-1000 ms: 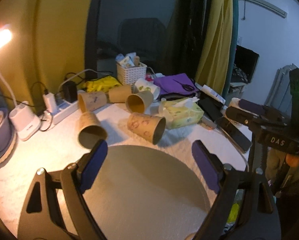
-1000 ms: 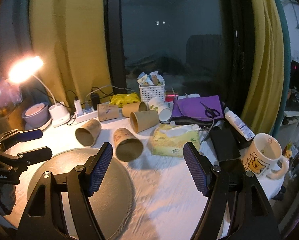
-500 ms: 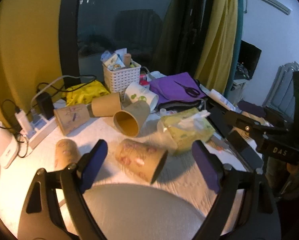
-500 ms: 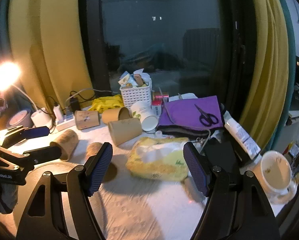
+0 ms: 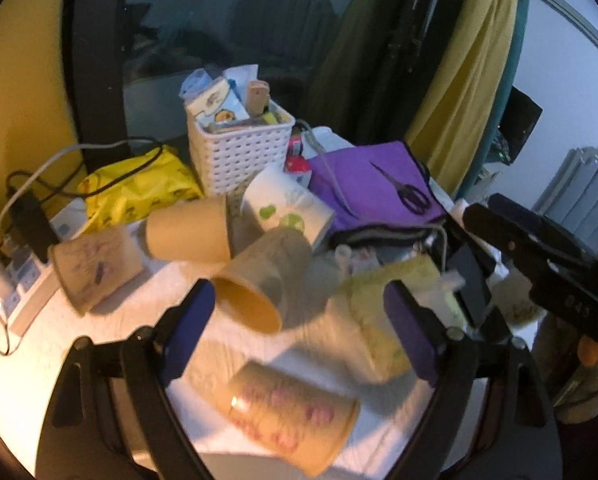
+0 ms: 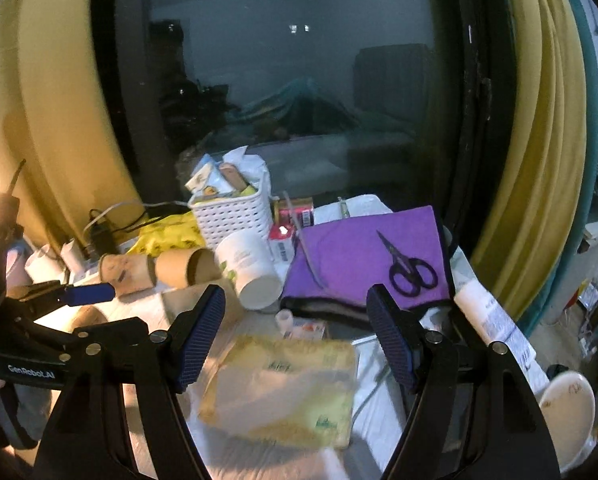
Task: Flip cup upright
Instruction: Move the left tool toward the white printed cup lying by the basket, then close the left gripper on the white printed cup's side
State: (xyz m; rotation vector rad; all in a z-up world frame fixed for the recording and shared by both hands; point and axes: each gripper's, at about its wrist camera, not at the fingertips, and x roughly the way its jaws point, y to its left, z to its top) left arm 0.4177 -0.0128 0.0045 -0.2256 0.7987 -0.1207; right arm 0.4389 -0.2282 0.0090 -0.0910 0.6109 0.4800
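Several brown paper cups lie on their sides on the white cloth. In the left wrist view one cup point(image 5: 259, 280) opens toward me between the fingers, a patterned cup point(image 5: 287, 416) lies nearest, and two more point(image 5: 187, 232) point(image 5: 95, 264) lie at the left. A white green-printed cup point(image 5: 287, 204) lies behind. My left gripper point(image 5: 299, 320) is open and empty, just above the nearest cups. My right gripper point(image 6: 295, 336) is open and empty above a yellow tissue pack point(image 6: 279, 392); the white cup point(image 6: 251, 268) and brown cups point(image 6: 183, 268) lie beyond.
A white basket point(image 5: 239, 152) of packets stands at the back. A purple cloth point(image 6: 363, 256) with scissors point(image 6: 407, 268) lies at the right. A yellow bag point(image 5: 135, 188), a power strip and cables point(image 5: 19, 272) lie at the left. A mug point(image 6: 567, 408) sits at the right edge.
Both grippers have moved forward toward the cups and the basket. The round mat has slipped almost out of the left wrist view. Both grippers stay open.
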